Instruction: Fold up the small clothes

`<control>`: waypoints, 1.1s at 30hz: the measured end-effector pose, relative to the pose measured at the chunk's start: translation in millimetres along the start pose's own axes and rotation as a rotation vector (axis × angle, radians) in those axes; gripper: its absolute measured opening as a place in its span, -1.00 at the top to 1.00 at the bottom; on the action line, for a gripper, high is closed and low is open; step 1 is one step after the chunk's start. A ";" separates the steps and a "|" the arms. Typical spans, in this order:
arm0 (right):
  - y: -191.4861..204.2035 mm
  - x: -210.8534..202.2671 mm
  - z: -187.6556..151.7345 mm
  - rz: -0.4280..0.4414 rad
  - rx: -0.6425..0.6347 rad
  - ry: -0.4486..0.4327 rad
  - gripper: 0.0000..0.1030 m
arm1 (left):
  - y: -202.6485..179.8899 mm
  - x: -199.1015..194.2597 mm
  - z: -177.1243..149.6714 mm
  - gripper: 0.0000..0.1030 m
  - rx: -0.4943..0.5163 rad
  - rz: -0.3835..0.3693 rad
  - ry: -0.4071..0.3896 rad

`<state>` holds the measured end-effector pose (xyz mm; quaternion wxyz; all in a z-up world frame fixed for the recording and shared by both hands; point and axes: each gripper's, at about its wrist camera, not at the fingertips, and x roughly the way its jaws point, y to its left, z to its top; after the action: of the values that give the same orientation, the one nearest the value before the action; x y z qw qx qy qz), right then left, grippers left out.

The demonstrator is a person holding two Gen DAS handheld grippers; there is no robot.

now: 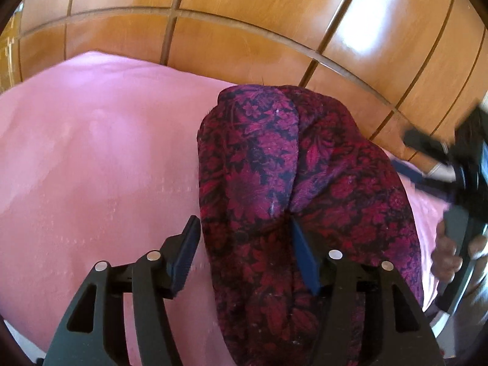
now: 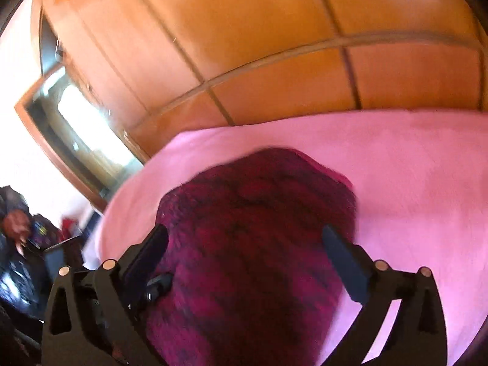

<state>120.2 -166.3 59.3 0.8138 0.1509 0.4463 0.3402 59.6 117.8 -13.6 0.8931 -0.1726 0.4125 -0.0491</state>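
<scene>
A dark red and purple floral garment (image 1: pixel 299 189) lies folded lengthwise on a pink bedspread (image 1: pixel 91 152). My left gripper (image 1: pixel 242 228) is open, its jaws wide apart over the garment's near left edge; the right finger (image 1: pixel 305 259) rests against a fold of the cloth. In the right wrist view the same garment (image 2: pixel 253 231) is blurred by motion. My right gripper (image 2: pixel 244 244) is open and straddles it, empty. The right gripper also shows at the far right of the left wrist view (image 1: pixel 457 164).
A glossy wooden wardrobe (image 1: pixel 244 30) stands just behind the bed. In the right wrist view a wood-framed mirror (image 2: pixel 76 134) is at the left, with dark clutter (image 2: pixel 27 244) below it beside the bed's edge.
</scene>
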 end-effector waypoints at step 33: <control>-86.2 -155.6 -38.1 0.274 0.128 -0.123 -0.38 | -110.0 31.9 27.2 -0.13 0.008 -0.722 0.068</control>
<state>67.1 -337.9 87.9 0.7742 0.2825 0.3917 0.4092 107.0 14.8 18.1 0.8048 -0.3020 0.3541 -0.3684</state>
